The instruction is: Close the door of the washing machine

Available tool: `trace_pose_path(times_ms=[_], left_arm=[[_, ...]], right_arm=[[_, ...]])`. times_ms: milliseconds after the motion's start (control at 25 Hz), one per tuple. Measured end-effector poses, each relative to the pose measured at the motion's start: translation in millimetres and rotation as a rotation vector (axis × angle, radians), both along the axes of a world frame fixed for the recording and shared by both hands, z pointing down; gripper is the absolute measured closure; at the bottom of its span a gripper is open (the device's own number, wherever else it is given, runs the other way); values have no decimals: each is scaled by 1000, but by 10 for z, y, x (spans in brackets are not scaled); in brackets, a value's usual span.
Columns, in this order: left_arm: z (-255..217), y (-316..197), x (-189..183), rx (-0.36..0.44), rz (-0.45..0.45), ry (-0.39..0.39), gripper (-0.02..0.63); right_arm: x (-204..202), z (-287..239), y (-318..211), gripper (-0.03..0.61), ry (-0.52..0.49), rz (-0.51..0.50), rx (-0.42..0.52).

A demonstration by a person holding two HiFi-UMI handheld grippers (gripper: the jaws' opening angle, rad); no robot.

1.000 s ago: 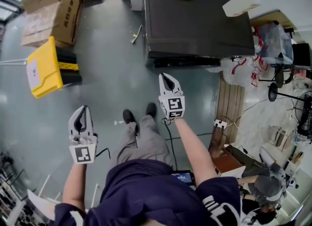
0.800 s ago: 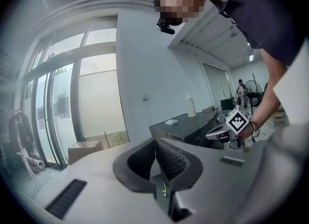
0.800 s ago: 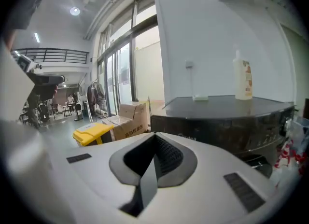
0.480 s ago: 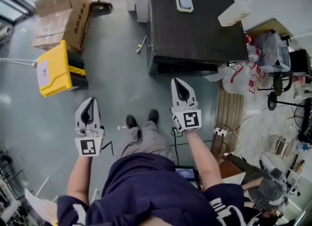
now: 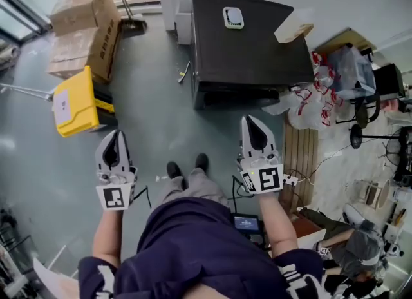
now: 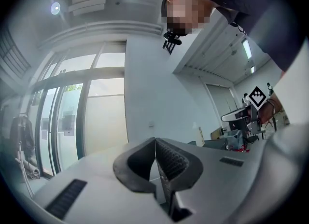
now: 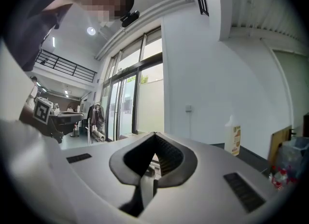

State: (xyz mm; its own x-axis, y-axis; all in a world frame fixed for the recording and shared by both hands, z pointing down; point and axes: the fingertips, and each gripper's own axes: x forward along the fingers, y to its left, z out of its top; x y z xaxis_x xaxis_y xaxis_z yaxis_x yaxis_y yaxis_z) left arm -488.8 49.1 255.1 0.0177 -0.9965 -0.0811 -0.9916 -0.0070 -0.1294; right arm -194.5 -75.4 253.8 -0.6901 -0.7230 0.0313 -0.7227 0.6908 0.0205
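Note:
The washing machine [image 5: 251, 46] is the dark box seen from above, beyond my feet; its door is hidden on the front face below the top edge. My left gripper [image 5: 114, 135] is held out level on the left, shut and empty; its pads [image 6: 164, 158] meet at the tips before a white wall. My right gripper [image 5: 252, 121] is level on the right, a short way in front of the machine's front right corner, also shut on nothing, its pads [image 7: 166, 153] touching. Neither gripper touches the machine.
A small white device [image 5: 233, 17] and a beige bottle [image 5: 293, 30] lie on the machine's top. Cardboard boxes [image 5: 80, 30] and a yellow bin [image 5: 74, 101] stand at the left. Plastic bags [image 5: 309, 107], a wooden board [image 5: 302, 153] and a power strip [image 5: 293, 179] lie at the right.
Both grippers have risen toward the head camera and look larger. The right one has also drifted to the right. Both stayed shut.

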Motion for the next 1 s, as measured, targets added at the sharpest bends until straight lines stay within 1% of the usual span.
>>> trace_pose_path(times_ms=[160, 320, 760, 1000], left_arm=[[-259, 30, 21, 41, 7, -8, 588], [-408, 54, -4, 55, 4, -2, 588], [-569, 186, -24, 83, -19, -20, 588], [-587, 229, -27, 88, -31, -27, 588]], right_arm=[[117, -261, 64, 558, -1, 15, 16], [219, -447, 74, 558, 9, 38, 25], [320, -511, 115, 558, 91, 69, 42], [331, -554, 110, 558, 110, 76, 42]])
